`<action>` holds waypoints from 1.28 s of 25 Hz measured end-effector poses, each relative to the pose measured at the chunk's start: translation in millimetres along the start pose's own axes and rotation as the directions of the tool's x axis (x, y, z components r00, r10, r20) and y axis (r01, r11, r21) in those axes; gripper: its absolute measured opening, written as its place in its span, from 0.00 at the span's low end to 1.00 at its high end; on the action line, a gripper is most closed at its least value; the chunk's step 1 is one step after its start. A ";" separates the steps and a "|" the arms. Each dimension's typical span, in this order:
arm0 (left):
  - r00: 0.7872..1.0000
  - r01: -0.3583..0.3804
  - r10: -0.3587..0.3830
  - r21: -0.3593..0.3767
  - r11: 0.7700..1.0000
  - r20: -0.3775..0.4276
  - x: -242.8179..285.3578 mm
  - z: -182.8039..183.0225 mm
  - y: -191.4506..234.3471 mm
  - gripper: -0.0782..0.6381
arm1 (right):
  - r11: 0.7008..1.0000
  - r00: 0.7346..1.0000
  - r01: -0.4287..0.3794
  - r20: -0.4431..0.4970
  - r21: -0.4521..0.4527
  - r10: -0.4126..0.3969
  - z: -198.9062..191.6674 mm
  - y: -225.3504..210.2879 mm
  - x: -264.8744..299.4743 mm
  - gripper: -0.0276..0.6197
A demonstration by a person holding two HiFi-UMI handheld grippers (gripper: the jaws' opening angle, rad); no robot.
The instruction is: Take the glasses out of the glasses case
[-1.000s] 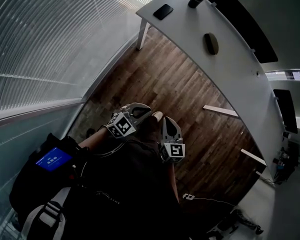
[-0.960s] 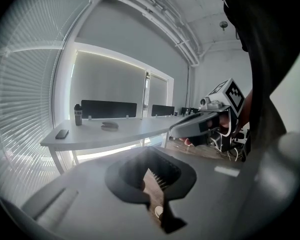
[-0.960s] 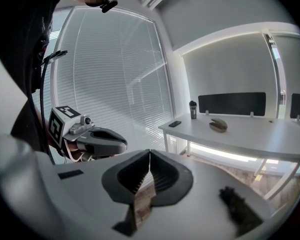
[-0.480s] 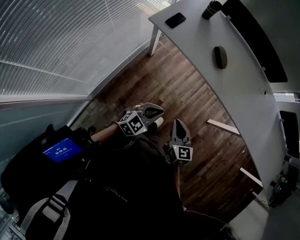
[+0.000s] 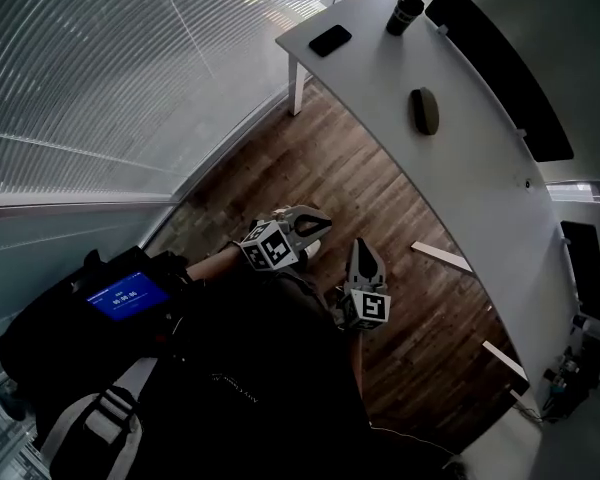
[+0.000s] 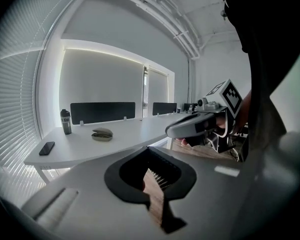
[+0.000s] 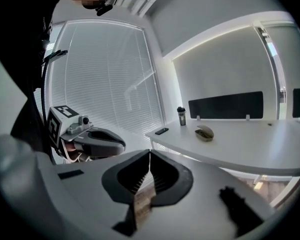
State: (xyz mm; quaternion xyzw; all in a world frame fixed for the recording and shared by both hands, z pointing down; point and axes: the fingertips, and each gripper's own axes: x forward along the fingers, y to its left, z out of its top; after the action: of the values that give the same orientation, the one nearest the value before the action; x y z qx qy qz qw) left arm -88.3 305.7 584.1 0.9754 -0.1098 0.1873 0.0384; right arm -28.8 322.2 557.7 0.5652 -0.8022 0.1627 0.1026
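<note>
Here, the glasses case (image 5: 424, 110) lies on the white table (image 5: 480, 183) far from us, a dark tumbler (image 5: 402, 13) and a phone (image 5: 330, 40) to its left. Near our body, above the wooden floor (image 5: 370, 183), we hold the left gripper (image 5: 315, 219) and right gripper (image 5: 363, 252), both with jaws together and empty.

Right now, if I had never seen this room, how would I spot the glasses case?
Find the long white desk that curves away from the window blinds. Near that end sit three dark things; the glasses case is furthest along. It is a low, rounded, olive shell, not flat like the phone at the corner or tall like the tumbler.
</note>
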 end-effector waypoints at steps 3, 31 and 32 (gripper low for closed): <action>1.000 0.009 -0.009 0.019 1.000 -0.021 17.0 7.4 -3.6 0.12 | 1.000 1.000 0.007 0.012 0.015 -0.007 1.7 -20.0 -7.7 0.05; 0.993 0.094 -0.089 0.065 0.994 -0.076 127.3 34.6 -4.0 0.12 | 0.990 0.993 0.111 0.034 0.082 -0.114 -12.5 -147.8 -28.6 0.05; 0.992 0.100 -0.093 0.077 0.992 -0.086 131.3 30.6 -0.2 0.12 | 0.988 0.991 0.125 0.028 0.085 -0.128 -14.8 -152.7 -27.1 0.05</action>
State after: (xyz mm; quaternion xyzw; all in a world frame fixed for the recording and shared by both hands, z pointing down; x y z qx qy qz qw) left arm 41.6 276.1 604.8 0.9718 -0.0530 0.2294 0.0121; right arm 123.7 304.4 584.1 0.6214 -0.7588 0.1798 0.0758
